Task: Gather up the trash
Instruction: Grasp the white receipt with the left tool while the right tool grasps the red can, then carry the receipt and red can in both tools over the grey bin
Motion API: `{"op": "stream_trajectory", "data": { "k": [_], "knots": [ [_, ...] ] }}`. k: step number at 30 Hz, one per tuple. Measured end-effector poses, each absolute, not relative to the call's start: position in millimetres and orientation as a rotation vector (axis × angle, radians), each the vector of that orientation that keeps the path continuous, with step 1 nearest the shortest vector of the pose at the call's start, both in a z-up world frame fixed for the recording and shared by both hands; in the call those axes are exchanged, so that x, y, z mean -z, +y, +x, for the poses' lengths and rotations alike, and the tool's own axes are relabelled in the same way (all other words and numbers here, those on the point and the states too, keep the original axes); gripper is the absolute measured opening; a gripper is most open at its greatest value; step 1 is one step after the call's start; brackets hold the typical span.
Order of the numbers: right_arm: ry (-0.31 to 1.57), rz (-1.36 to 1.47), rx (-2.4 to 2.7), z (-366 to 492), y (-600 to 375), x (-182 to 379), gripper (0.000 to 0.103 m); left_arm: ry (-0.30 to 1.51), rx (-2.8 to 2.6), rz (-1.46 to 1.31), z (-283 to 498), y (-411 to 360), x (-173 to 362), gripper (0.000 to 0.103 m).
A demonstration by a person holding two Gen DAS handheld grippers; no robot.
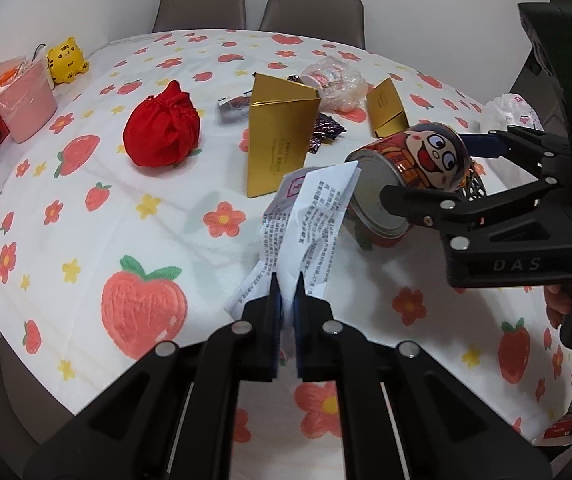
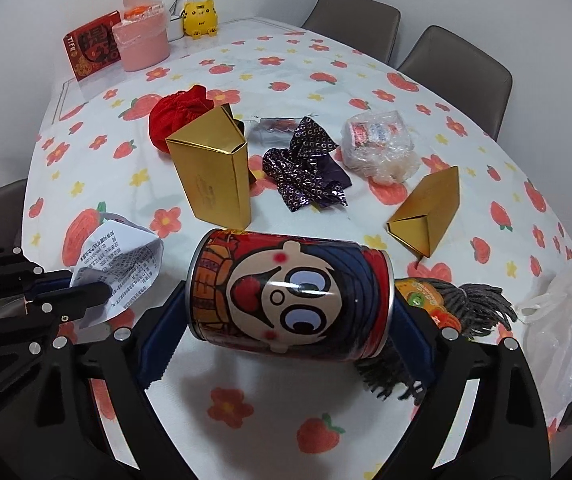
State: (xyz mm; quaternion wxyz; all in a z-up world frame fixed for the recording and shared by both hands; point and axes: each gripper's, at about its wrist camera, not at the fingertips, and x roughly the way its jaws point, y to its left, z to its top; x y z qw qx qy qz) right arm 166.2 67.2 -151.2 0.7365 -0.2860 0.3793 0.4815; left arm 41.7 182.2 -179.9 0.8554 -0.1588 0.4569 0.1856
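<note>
My left gripper (image 1: 288, 280) is shut on a crumpled printed paper leaflet (image 1: 310, 216), which sticks up above the flowered tablecloth (image 1: 134, 216). The right wrist view shows the same leaflet (image 2: 122, 256) at the left, pinched by the left gripper (image 2: 102, 290). My right gripper (image 2: 286, 308) spans a red cartoon-face can (image 2: 286, 292) end to end. Its blue pads press on both ends and the can hangs tilted just above the cloth. In the left wrist view the can (image 1: 374, 192) sits in the right gripper (image 1: 426, 168) at the right.
Two gold boxes (image 2: 214, 176) (image 2: 430, 216), a purple wrapper (image 2: 306, 172), a clear bag of wrappers (image 2: 378, 148) and a red pouch (image 2: 178, 112) lie mid-table. A grey yarn item (image 2: 474, 304) lies under the can. A white plastic bag (image 2: 566, 320) is right; a pink bin (image 2: 138, 40) far left.
</note>
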Motion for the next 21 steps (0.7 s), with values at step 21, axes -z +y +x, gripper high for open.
{"op": "stream_trajectory", "data": {
  "k": [21],
  "knots": [
    [0.839,-0.320,-0.548,173,-229,88,0.087,0.930,0.132,-0.038,126,-33,124,0.006]
  ]
}}
